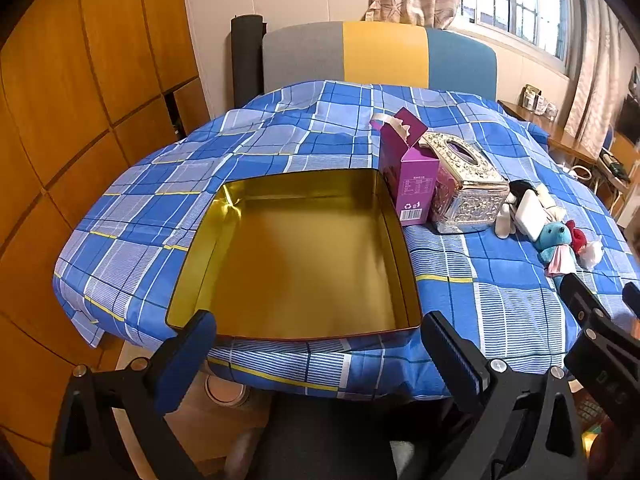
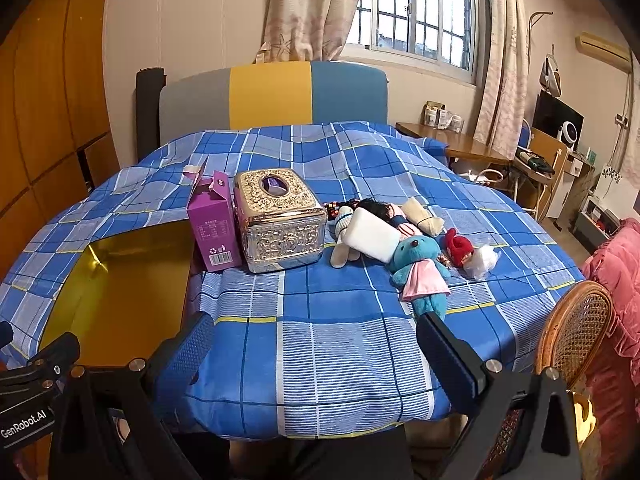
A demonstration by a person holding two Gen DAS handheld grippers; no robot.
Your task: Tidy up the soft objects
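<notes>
Presently: gold tin [image 1: 296,256] empty, soft toys [image 2: 400,240] all heaped on bench [image 2: 320,344], left gripper [image 1: 320,356] and right gripper [image 2: 316,356] jaws apart, sorting unstarted.

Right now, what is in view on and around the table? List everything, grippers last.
Tin: 1, gold inside, empty, near-left on tablecloth.
Carton: 1, purple, flap open, right of tin.
Tissue box: 1, ornate silver, touching carton.
Soft toys: a pile, blue bear in pink dress in front, red and white ones beside.
Tablecloth: 1, blue plaid.
Chair: 1, rattan, right.
Left gripper: open, empty.
Right gripper: open, empty.
</notes>
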